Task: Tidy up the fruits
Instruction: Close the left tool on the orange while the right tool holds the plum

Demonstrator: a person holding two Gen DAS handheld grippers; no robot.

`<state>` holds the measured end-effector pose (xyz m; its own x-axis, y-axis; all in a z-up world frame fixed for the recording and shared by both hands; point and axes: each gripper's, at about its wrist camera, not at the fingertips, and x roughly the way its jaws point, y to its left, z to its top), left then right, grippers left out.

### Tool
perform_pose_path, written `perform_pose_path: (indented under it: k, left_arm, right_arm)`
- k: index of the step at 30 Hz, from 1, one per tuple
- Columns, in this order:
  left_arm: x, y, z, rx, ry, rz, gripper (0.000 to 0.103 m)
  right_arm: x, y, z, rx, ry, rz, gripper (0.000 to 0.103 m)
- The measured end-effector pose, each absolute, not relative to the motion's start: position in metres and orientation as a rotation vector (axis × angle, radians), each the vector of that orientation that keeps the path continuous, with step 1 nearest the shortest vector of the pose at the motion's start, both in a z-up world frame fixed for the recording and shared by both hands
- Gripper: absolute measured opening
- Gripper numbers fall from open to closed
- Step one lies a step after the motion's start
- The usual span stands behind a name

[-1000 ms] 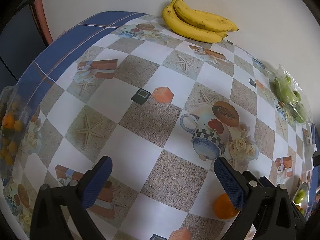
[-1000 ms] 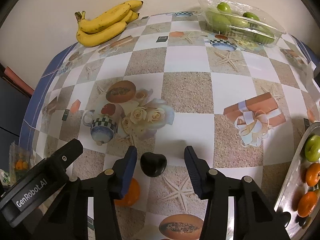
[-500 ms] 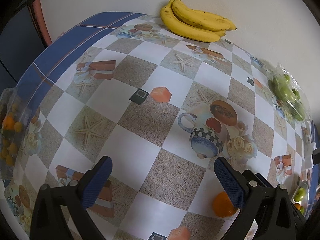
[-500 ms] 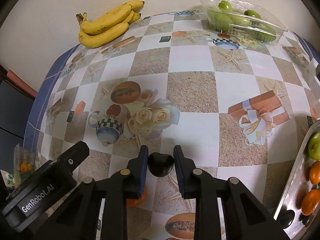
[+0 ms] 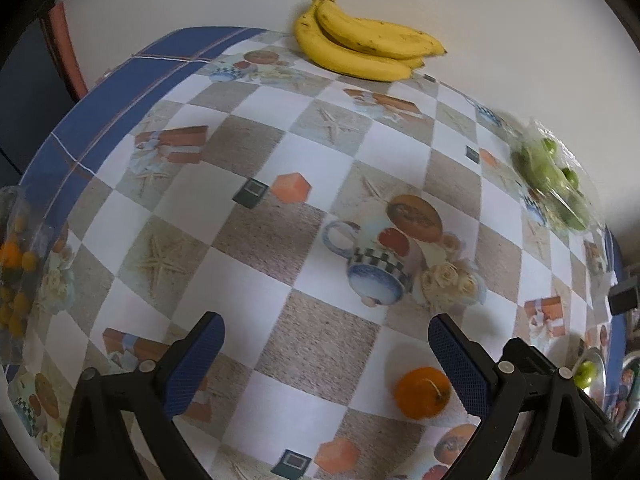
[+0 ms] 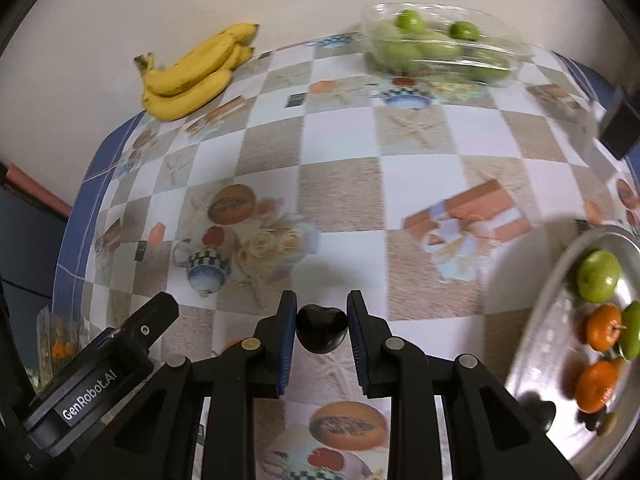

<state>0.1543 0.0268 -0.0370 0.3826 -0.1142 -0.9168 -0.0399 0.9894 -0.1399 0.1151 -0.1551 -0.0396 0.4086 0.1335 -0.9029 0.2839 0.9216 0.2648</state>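
My right gripper point(image 6: 321, 322) is shut on a dark, almost black, heart-shaped fruit point(image 6: 321, 329) and holds it above the tablecloth. A silver tray point(image 6: 560, 292) at the right holds green apples point(image 6: 599, 276), oranges point(image 6: 604, 327) and another dark fruit point(image 6: 540, 410). My left gripper point(image 5: 324, 352) is open and empty. A loose orange point(image 5: 422, 392) lies on the cloth just inside its right finger. A banana bunch point(image 5: 360, 50) lies by the far wall, also in the right wrist view point(image 6: 196, 74).
A clear plastic box of green fruit point(image 6: 436, 46) stands at the back right, also in the left wrist view point(image 5: 554, 184). A bag of small oranges point(image 5: 14, 268) lies at the table's left edge. The left gripper's body point(image 6: 96, 364) shows beside my right gripper.
My right gripper closed on the dark fruit and lifted it, swinging right so more of the tray shows. The left gripper stayed open and shifted a little; the orange now shows more fully.
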Motion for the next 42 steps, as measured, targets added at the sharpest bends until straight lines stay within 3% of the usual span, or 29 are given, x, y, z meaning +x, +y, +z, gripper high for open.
perform_pose_path:
  k: [5,20,25,29,36,39,42]
  left_arm:
    - [0.150,0.015,-0.038,-0.151,1.201,-0.106,0.100]
    - [0.138,-0.025,-0.048,-0.071,1.274,-0.236,0.059]
    - [0.136,-0.028,-0.050,-0.067,1.286,-0.245,0.051]
    - [0.133,-0.030,-0.050,-0.074,1.290,-0.266,0.037]
    - [0.132,-0.030,-0.044,-0.092,1.273,-0.268,0.034]
    - [0.130,-0.026,-0.032,-0.104,1.243,-0.273,0.021]
    - [0.129,-0.027,-0.026,-0.099,1.225,-0.277,0.021]
  right_arm:
    - [0.105,-0.172,-0.035,0.430,1.163,-0.144,0.027]
    - [0.086,-0.182,-0.017,0.428,1.142,-0.162,0.027]
    - [0.083,-0.183,-0.016,0.429,1.143,-0.162,0.027]
    - [0.081,-0.185,-0.016,0.433,1.144,-0.165,0.027]
    - [0.079,-0.188,-0.010,0.439,1.130,-0.163,0.027]
    - [0.078,-0.188,-0.008,0.439,1.124,-0.163,0.027]
    - [0.076,-0.189,-0.007,0.440,1.121,-0.162,0.027]
